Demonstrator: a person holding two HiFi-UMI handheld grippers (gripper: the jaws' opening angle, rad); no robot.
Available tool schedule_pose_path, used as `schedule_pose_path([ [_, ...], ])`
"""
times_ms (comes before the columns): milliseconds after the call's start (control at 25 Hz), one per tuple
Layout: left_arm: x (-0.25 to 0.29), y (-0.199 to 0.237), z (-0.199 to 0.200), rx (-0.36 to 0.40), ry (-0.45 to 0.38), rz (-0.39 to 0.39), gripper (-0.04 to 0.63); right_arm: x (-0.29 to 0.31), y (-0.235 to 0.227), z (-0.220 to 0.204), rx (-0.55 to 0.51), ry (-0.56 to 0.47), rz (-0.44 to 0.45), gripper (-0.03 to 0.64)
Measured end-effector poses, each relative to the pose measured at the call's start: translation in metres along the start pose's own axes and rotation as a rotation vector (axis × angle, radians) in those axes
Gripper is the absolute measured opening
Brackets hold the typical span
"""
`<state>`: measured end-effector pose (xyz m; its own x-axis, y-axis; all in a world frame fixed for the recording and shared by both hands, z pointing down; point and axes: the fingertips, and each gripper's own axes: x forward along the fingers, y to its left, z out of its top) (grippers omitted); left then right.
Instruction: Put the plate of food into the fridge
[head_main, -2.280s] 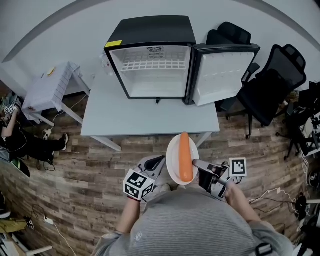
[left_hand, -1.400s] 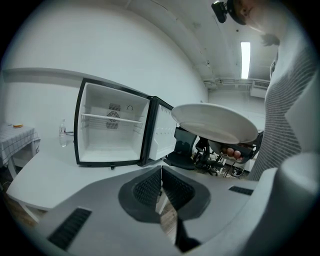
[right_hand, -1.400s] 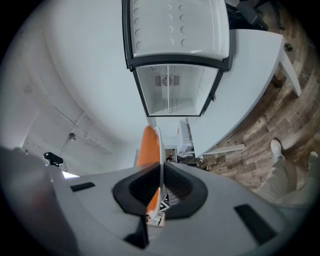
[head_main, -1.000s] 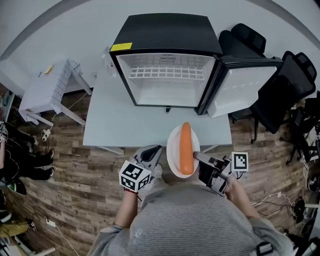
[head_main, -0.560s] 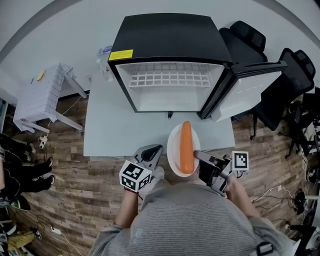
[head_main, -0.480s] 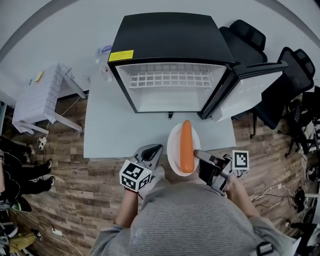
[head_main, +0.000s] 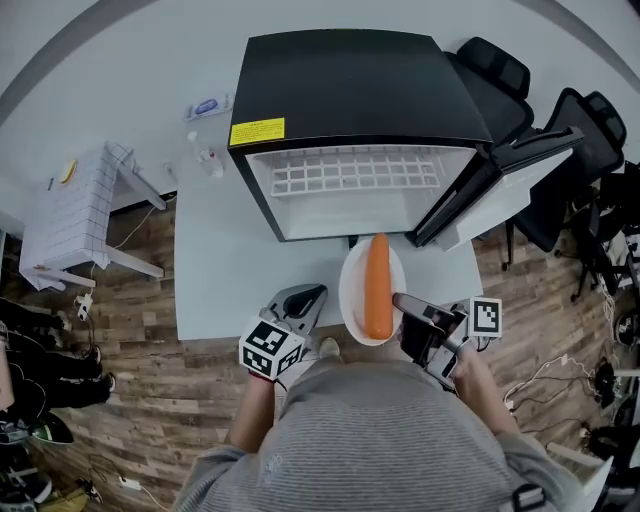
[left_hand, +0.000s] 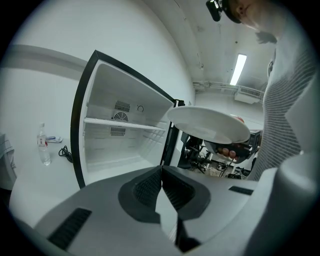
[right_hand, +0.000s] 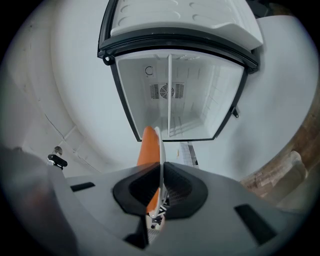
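White plate (head_main: 352, 296) carrying orange carrot (head_main: 378, 285) at frame centre, rim pinched tight by right gripper (head_main: 402, 302), just below open fridge (head_main: 360, 95), left gripper (head_main: 308, 294) clenched empty at plate's left.

This is looking like an office workroom, not a home kitchen. Black swivel chairs (head_main: 590, 130) are crowding in at 2 o'clock. A mini fridge (head_main: 350, 85) is sitting at 12 on a plain white table (head_main: 220, 270), against a bare white wall (head_main: 120, 60). Cables (head_main: 545, 375) are trailing over the wood-look floor (head_main: 150, 370) at 4, a white side table (head_main: 70, 215) is standing at 9, and a strip light (left_hand: 238, 69) is glowing overhead.
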<state>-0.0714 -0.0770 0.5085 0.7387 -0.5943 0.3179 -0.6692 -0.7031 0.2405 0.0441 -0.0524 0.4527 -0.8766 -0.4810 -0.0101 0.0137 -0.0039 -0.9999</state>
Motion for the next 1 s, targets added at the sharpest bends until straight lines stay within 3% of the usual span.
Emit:
schedule_pose_path([
  [440, 0.008, 0.030, 0.012, 0.013, -0.007, -0.028, 0.012, 0.013, -0.006, 0.004, 0.022, -0.021, -0.025, 0.028],
  [680, 0.017, 0.027, 0.013, -0.014, -0.014, -0.005, 0.012, 0.003, -0.001, 0.017, 0.010, -0.021, -0.031, 0.028],
  [1000, 0.035, 0.019, 0.022, 0.003, -0.012, -0.029, 0.012, 0.003, 0.006, 0.035, -0.017, -0.018, -0.020, 0.028],
])
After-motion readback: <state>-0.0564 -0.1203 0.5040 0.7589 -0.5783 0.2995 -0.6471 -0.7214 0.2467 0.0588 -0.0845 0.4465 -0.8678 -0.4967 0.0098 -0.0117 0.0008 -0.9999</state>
